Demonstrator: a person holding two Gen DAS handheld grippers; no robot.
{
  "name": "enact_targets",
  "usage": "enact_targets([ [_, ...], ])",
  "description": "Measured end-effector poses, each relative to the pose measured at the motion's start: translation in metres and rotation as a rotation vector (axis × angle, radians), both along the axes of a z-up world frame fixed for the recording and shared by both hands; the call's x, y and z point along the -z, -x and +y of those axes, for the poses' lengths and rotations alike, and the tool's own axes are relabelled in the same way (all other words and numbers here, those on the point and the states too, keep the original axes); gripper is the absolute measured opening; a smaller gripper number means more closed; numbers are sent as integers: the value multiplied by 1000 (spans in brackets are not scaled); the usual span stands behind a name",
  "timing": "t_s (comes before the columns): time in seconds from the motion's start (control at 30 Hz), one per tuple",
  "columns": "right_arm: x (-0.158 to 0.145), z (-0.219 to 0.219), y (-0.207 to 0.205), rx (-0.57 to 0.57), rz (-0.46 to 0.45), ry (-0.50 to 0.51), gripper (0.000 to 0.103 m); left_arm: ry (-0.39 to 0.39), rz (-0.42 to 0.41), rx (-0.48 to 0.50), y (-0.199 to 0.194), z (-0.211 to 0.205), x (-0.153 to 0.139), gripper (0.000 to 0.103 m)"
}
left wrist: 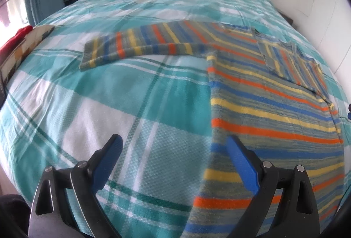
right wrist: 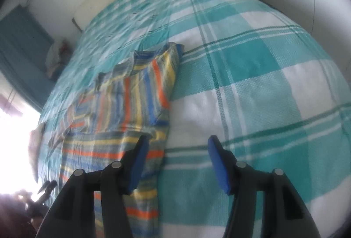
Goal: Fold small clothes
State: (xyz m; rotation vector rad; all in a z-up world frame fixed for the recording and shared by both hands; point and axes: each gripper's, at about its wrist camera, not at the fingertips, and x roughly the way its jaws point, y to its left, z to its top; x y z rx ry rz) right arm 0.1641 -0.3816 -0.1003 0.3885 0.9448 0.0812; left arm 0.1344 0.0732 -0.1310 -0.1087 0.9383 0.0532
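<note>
Left wrist view: the striped knit sweater in blue, orange, yellow and grey-green [left wrist: 274, 111] lies flat on the bed with the teal-and-white checked cover [left wrist: 109, 95]. Its body runs away from the near edge, ahead and to the right of the left hand-held gripper [left wrist: 173, 146]. One long sleeve stretches crosswise toward the left edge; the other is already folded over the chest. The left hand-held gripper hovers low and wide open, holding nothing, its right finger over the sweater's left side edge.

Right wrist view: the sweater [right wrist: 122, 106] lies ahead and to the left. The right hand-held gripper [right wrist: 177, 146] is also spread wide and empty, its left finger above the garment's right edge. The outstretched sleeve is probably next, and the left one is nearer.
</note>
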Motion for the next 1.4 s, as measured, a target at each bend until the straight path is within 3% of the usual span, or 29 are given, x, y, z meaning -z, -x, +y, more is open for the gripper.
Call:
enact_targets([
  [0.17, -10, 53, 57, -160, -63, 20, 56, -18, 7, 73, 2, -22, 7, 96],
  [0.33, 20, 84, 86, -245, -24, 77, 57, -76, 18, 134, 7, -40, 13, 99],
  [0.43, 44, 72, 98, -180, 35, 96, 57, -81, 29, 139, 8, -40, 17, 101],
  [0.6, 31, 52, 137, -59, -85, 199, 57, -36, 53, 122, 4, -34, 23, 103],
  [0.77, 16, 47, 156, 21, -205, 257, 62, -76, 28, 124, 8, -40, 25, 103],
  [0.87, 7, 51, 152, 9, -256, 265, 64, -68, 29, 137, 9, -38, 24, 103],
  [1.23, 8, 74, 156, -44, -276, 329, 66, -30, 53, 177, 14, -32, 26, 103],
  [1.4, 11, 79, 153, -64, -272, 341, 67, -57, 50, 211, 20, -36, 25, 103],
])
